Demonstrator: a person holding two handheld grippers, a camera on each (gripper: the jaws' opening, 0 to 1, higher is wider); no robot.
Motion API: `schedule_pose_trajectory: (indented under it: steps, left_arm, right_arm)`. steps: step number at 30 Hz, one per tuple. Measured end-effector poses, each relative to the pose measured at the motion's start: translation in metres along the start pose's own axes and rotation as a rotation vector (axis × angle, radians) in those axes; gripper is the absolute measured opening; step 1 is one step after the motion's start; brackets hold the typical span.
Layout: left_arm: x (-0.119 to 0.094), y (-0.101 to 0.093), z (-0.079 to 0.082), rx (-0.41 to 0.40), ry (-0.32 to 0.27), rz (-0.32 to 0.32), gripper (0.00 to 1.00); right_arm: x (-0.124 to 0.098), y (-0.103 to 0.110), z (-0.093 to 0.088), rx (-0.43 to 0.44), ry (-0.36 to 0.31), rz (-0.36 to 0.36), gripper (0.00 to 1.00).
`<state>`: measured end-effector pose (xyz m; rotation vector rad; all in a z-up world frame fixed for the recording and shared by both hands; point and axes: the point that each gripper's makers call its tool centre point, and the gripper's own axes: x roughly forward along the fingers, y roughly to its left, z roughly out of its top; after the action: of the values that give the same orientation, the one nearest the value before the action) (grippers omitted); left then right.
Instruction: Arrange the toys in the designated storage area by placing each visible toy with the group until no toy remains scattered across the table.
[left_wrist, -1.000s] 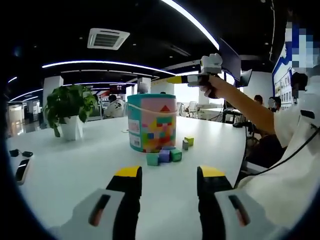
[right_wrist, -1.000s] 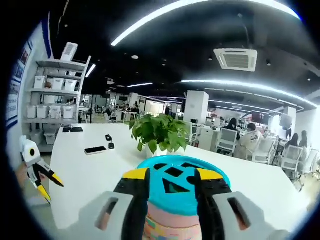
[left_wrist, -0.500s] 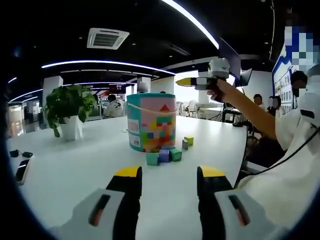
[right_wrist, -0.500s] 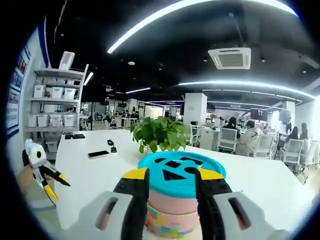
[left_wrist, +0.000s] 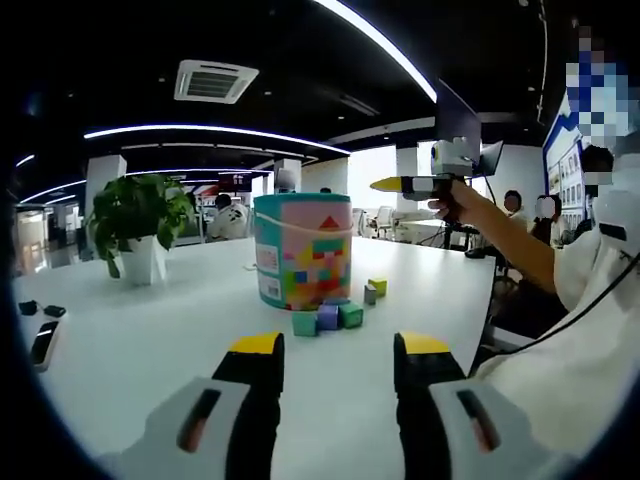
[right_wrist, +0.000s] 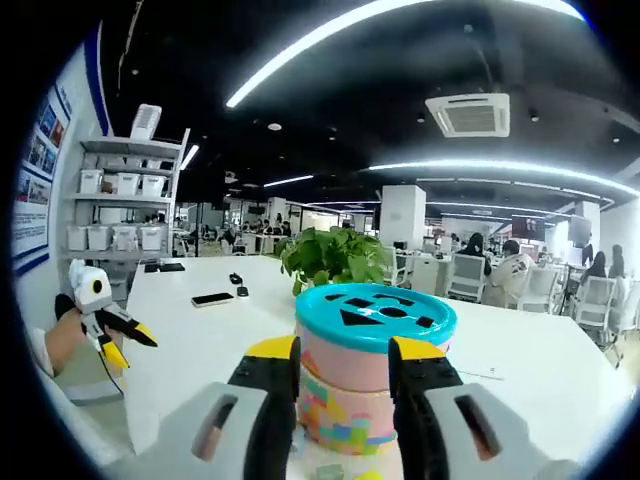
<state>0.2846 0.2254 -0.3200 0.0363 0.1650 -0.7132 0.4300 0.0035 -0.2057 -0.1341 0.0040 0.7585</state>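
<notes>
small coloured toy blocks (left_wrist: 335, 310) beside the teal-lidded bucket (left_wrist: 303, 247) lie straight ahead of the empty, parted left gripper (left_wrist: 335, 350), nearer than the raised, parted right gripper (right_wrist: 342, 362).

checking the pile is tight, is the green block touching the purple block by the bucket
Touching. In the left gripper view the green block sits flush against the purple block in front of the bucket, no table showing between them.

Looked across white table (left_wrist: 130, 340) from opposite sides, right gripper view nearer, sharing toy bucket (left_wrist: 303, 246) and potted plant (right_wrist: 335, 262).
</notes>
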Motion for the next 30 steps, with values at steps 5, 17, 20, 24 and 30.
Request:
schedule_pose_trajectory:
  steps: [5, 17, 20, 24, 30]
  left_arm:
    - [0.001, -0.001, -0.003, -0.003, 0.012, -0.003, 0.45]
    - [0.001, -0.001, -0.002, 0.004, 0.011, -0.003, 0.45]
    - [0.000, -0.001, -0.001, 0.001, 0.008, -0.005, 0.45]
    - [0.001, 0.001, -0.002, -0.006, 0.012, 0.000, 0.45]
    - [0.004, -0.003, -0.004, -0.003, 0.023, -0.009, 0.45]
  right_arm:
    - [-0.009, 0.009, -0.015, -0.063, 0.014, -0.001, 0.33]
    - [-0.020, -0.002, -0.061, -0.115, 0.065, -0.010, 0.30]
    - [-0.022, -0.008, -0.076, -0.096, 0.081, -0.002, 0.30]
    - [-0.023, -0.016, -0.094, -0.103, 0.110, 0.001, 0.31]
    - [-0.020, -0.016, -0.120, -0.072, 0.155, 0.060, 0.32]
